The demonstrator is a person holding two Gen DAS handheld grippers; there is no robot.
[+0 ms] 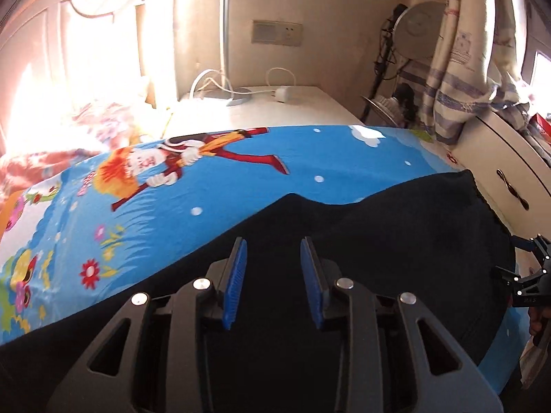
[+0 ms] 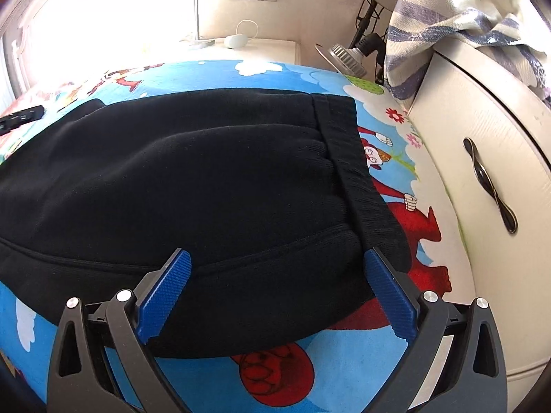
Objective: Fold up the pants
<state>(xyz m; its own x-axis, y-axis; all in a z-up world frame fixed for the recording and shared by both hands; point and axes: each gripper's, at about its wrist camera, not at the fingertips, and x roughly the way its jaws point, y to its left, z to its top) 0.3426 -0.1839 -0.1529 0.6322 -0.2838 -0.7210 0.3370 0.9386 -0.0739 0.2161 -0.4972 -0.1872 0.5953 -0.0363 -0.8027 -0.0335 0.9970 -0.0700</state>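
The black pants [image 2: 193,179] are lying flat on the bed, on a bright blue cartoon sheet [image 1: 213,186]. The right tool [image 2: 277,258] is hanging wide open at the near edge of the pants, by the waistband [image 2: 347,165]. The left tool [image 1: 273,246] is hovering open over the dark cloth. A white drawer chest [image 2: 458,158] is standing beside the bed.

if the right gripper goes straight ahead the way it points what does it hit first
Probably the black fleece pants: the open right gripper straddles their near edge by the ribbed waistband, with fabric already between its fingers. Depth is unclear.
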